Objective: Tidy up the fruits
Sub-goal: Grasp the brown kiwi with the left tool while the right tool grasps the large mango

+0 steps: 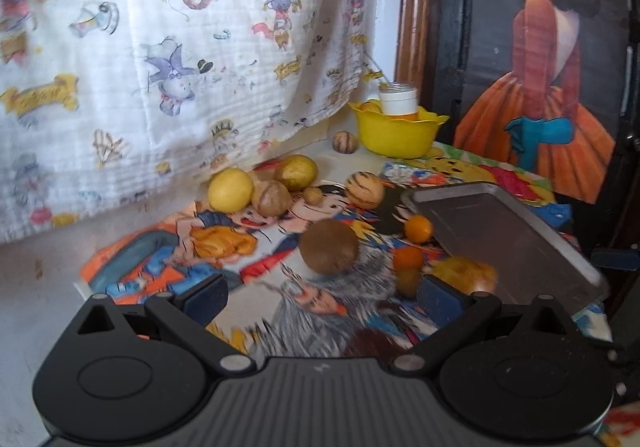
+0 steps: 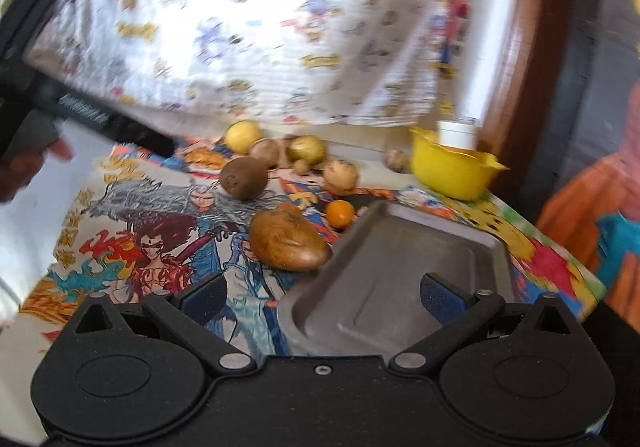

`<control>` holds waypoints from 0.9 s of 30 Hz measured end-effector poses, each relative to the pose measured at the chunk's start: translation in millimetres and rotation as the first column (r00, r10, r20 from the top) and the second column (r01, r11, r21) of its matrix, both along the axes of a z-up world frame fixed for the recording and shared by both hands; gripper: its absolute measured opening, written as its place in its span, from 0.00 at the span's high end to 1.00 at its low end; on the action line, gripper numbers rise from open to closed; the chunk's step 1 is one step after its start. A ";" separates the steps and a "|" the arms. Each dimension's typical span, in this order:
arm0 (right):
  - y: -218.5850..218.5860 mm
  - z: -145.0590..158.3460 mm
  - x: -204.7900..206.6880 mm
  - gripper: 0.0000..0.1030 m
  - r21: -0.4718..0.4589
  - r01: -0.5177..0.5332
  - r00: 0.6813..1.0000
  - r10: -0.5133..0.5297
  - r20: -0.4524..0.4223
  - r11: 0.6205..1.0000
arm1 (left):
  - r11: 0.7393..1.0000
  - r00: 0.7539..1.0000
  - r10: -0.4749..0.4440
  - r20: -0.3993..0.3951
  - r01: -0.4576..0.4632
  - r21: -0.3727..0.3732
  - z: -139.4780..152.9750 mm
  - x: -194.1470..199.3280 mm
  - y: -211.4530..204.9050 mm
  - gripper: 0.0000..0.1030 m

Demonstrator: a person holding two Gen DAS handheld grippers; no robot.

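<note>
Fruits lie loose on a cartoon-print cloth (image 1: pixel 208 247). A brown kiwi (image 1: pixel 329 246) sits just ahead of my open, empty left gripper (image 1: pixel 320 297). Behind it lie a yellow lemon (image 1: pixel 231 190), a yellow-green fruit (image 1: pixel 296 172) and striped tan fruits (image 1: pixel 364 190). Small orange fruits (image 1: pixel 418 229) lie beside a grey metal tray (image 1: pixel 500 231). My right gripper (image 2: pixel 324 297) is open and empty over the near corner of the tray (image 2: pixel 400 263). A large brownish fruit (image 2: pixel 288 241) lies against the tray's left rim, with the kiwi (image 2: pixel 244 178) beyond it.
A yellow bowl (image 1: pixel 394 133) holding a white-capped jar (image 1: pixel 398 97) stands at the back right. A printed white sheet (image 1: pixel 180 47) hangs behind the fruits. A dark panel with a painted figure (image 1: pixel 552 67) stands to the right. The other handle (image 2: pixel 80 111) shows at the left.
</note>
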State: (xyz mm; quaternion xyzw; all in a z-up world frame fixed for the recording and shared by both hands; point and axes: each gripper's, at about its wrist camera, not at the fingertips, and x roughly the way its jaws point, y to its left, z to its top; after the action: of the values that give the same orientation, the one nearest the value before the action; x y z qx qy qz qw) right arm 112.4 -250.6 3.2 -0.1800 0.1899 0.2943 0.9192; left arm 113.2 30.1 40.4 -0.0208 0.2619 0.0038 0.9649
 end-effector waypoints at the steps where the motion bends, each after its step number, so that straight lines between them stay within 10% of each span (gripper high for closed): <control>1: 4.6 0.0 8.2 0.00 -0.023 -0.032 0.999 0.032 -0.006 0.999 | 1.000 1.000 0.003 -0.004 -0.003 0.008 0.4 7.5 0.5 0.00; 16: 36.0 -13.6 79.4 0.11 -0.103 -0.283 0.957 0.275 -0.088 0.954 | 0.999 0.989 -0.045 -0.139 0.042 -0.022 -22.4 98.3 7.6 0.01; 27: 49.4 -24.4 94.1 0.25 -0.119 -0.311 0.948 0.300 -0.106 0.943 | 0.997 0.984 -0.048 -0.173 0.035 -0.073 -35.6 122.8 7.2 0.20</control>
State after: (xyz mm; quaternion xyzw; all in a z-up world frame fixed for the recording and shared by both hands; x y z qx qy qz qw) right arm 206.5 -201.3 -21.2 -0.2560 0.2186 0.4274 0.8391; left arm 236.0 37.3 4.9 -0.0487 0.3457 -0.0237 0.9368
